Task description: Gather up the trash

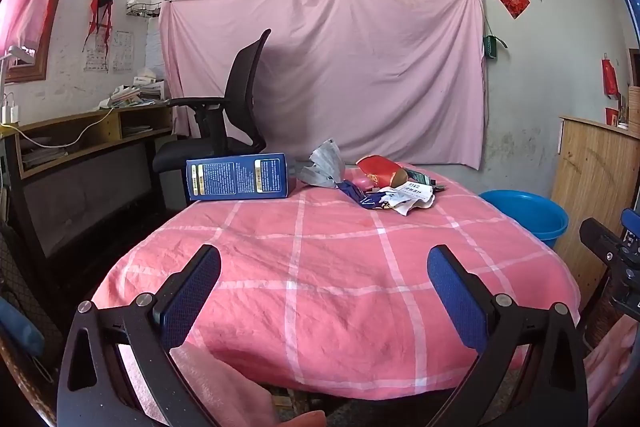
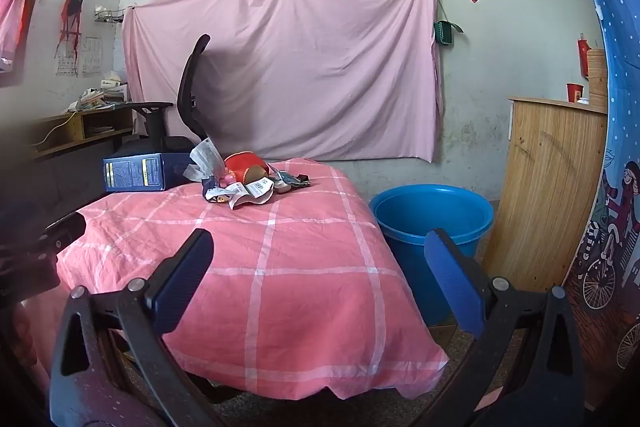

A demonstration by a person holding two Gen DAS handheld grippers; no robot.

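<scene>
Two claws are hovering over the near edge of a table draped in a pink checked cloth (image 1: pixel 320 267), and both are standing fully released, holding nothing. In the left wrist view the left gripper (image 1: pixel 324 259) is spreading its blue-padded fingers (image 1: pixel 192 295) wide apart, with only bare cloth showing in the gap between them; neither pad is touching the cloth or any object. In the right wrist view the right gripper (image 2: pixel 318 247) is splaying just as wide, its left finger sitting over the cloth and its right finger (image 2: pixel 454 283) hanging past the table's right edge, in front of the blue bucket (image 2: pixel 432 215) that is standing on the floor just beside the table. Part of the right gripper's black frame is also poking into the right edge of the left wrist view.

All the trash is lying at the far end of the table, well apart from both claws. A dark blue box (image 1: pixel 238 177) is resting on its side at the far left corner. Just beside it to the right, a crumpled grey mask (image 1: pixel 324 165) is sticking up, and next to that a red packet (image 1: pixel 380 173) is leaning over a loose heap of torn wrappers (image 1: pixel 400 199) in blue and white. A black office chair (image 1: pixel 224 123) is standing behind the box, in front of a pink sheet (image 1: pixel 340 67) pinned to the wall.
</scene>
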